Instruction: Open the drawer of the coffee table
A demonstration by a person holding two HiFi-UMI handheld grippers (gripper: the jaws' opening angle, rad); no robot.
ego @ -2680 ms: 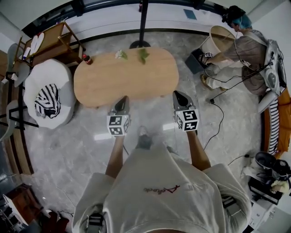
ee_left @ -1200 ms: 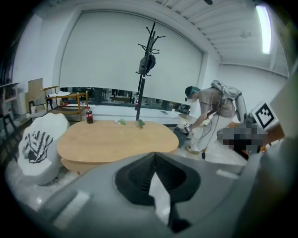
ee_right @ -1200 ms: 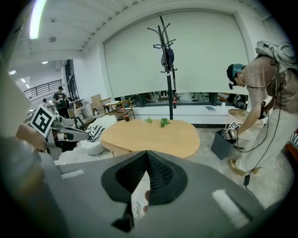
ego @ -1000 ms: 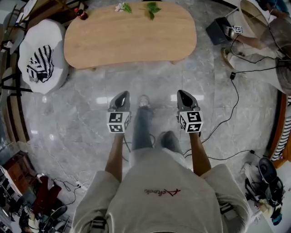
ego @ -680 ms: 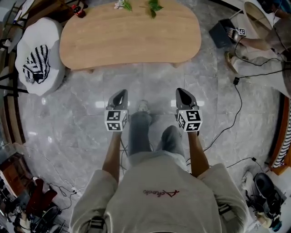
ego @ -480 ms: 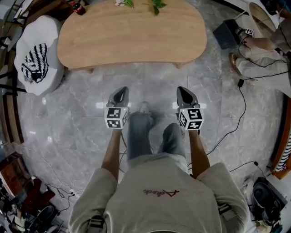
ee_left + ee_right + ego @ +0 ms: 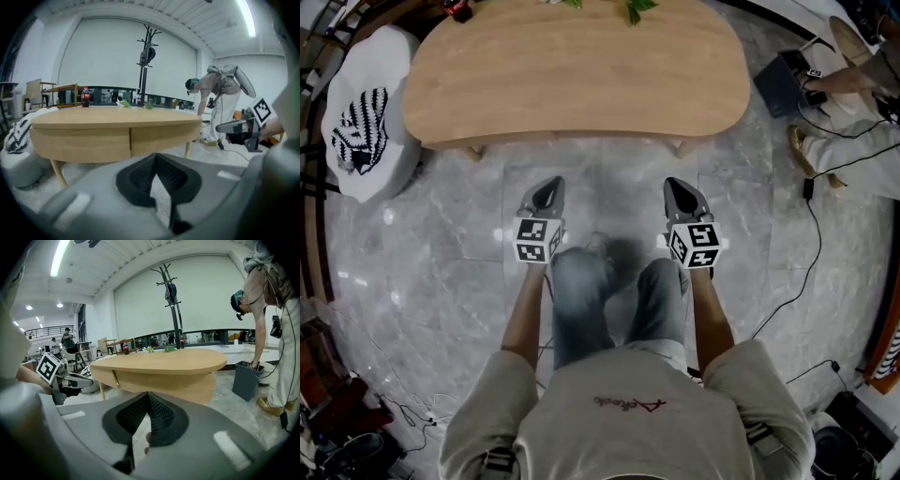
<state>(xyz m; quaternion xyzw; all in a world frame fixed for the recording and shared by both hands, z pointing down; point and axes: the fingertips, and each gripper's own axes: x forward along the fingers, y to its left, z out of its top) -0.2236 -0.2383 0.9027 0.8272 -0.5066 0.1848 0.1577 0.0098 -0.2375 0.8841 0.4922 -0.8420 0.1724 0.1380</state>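
Note:
The oval wooden coffee table (image 7: 572,75) stands just ahead of me on thin legs. In the left gripper view its apron shows a drawer front (image 7: 161,139) lying flush, with a vertical seam left of it. My left gripper (image 7: 546,193) and right gripper (image 7: 677,193) hover side by side over the floor, short of the table's near edge and apart from it. Both are shut with nothing between the jaws, as seen at the left gripper (image 7: 156,158) and the right gripper (image 7: 148,397) in their own views. My knees are bent between the two arms.
A white pouf (image 7: 358,155) with a striped cloth sits left of the table. A person (image 7: 274,319) bends over at the right by a grey box (image 7: 246,378). Cables (image 7: 811,220) run over the floor there. A bottle (image 7: 85,96) and green sprigs stand at the table's far edge.
The table has come nearer and fills more of the head view. Both grippers have sunk toward the floor together, still shut. My legs have bent forward between my arms.

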